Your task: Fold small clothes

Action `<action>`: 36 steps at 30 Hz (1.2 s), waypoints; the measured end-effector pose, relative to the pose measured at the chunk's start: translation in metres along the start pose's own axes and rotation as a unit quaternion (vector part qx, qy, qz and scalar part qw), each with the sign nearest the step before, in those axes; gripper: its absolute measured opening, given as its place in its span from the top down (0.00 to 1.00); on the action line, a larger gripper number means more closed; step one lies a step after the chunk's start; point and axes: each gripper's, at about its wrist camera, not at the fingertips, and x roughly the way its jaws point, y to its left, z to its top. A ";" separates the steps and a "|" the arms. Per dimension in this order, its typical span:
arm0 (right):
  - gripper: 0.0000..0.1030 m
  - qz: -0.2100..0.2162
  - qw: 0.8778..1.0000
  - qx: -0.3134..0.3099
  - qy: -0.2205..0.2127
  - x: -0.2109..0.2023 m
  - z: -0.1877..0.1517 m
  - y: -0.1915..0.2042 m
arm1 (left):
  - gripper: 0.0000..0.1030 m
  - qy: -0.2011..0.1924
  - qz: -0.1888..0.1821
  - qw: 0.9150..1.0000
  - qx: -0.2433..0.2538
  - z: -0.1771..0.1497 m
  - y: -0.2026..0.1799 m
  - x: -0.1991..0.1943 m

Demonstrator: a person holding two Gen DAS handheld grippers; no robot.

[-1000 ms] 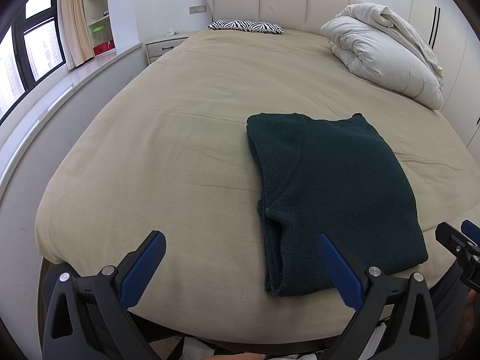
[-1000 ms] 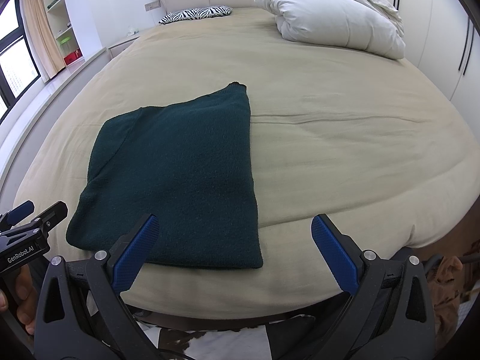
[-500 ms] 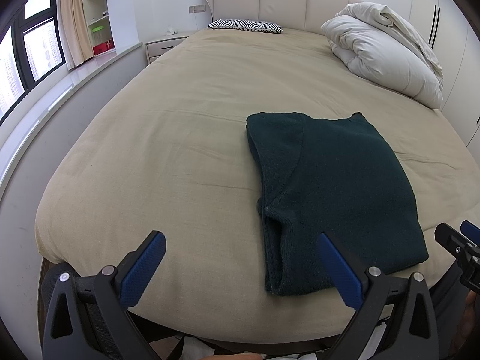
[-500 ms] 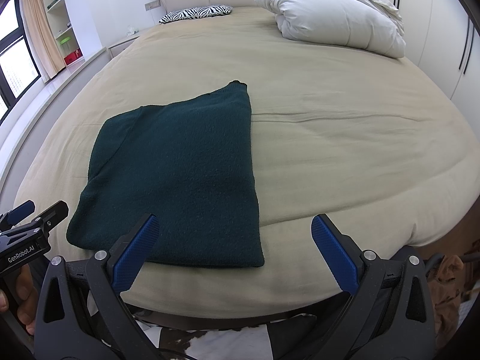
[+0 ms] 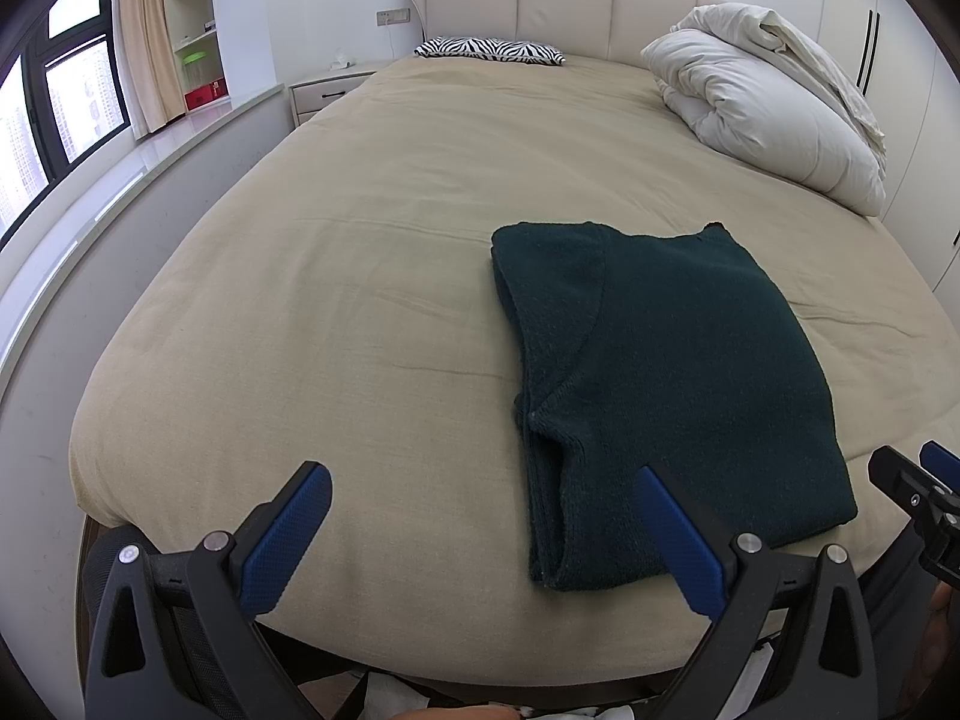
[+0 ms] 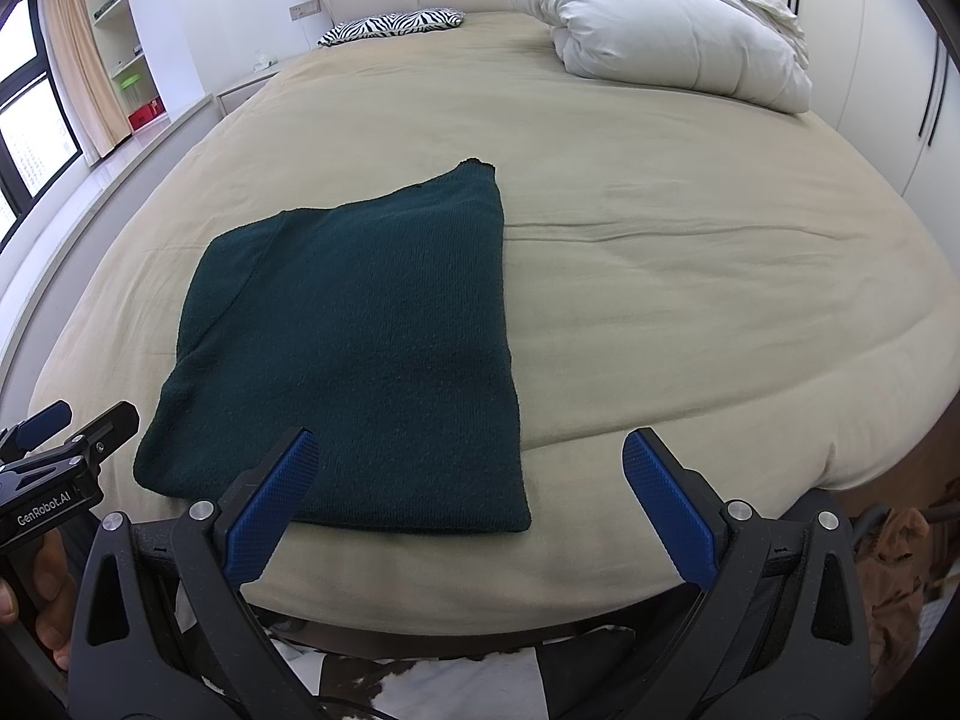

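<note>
A dark green knit sweater point(image 5: 660, 372) lies folded into a flat rectangle on the beige bed point(image 5: 360, 276), close to the near edge. In the right wrist view the same sweater point(image 6: 354, 336) lies left of centre. My left gripper point(image 5: 480, 480) hangs open at the foot of the bed, its right finger over the sweater's near corner, nothing held. My right gripper point(image 6: 468, 444) is open too, with its left finger above the sweater's near edge. Each gripper shows at the other view's side: the right gripper point(image 5: 918, 486), the left gripper point(image 6: 66, 426).
A rolled white duvet point(image 5: 774, 114) lies at the far right of the bed and a zebra-print pillow point(image 5: 492, 49) by the headboard. A nightstand point(image 5: 327, 90), window ledge and shelves stand along the left. A hand point(image 6: 36, 582) grips the left tool.
</note>
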 end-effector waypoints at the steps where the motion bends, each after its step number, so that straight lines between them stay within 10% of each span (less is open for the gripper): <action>1: 0.00 0.000 1.000 0.000 0.000 0.000 0.000 0.000 | 0.00 0.000 0.000 1.000 0.000 0.000 0.000 0.000; 36: 0.00 0.003 1.000 0.000 0.003 -0.001 -0.001 0.000 | 0.00 0.003 0.000 1.000 0.003 -0.006 -0.003 0.002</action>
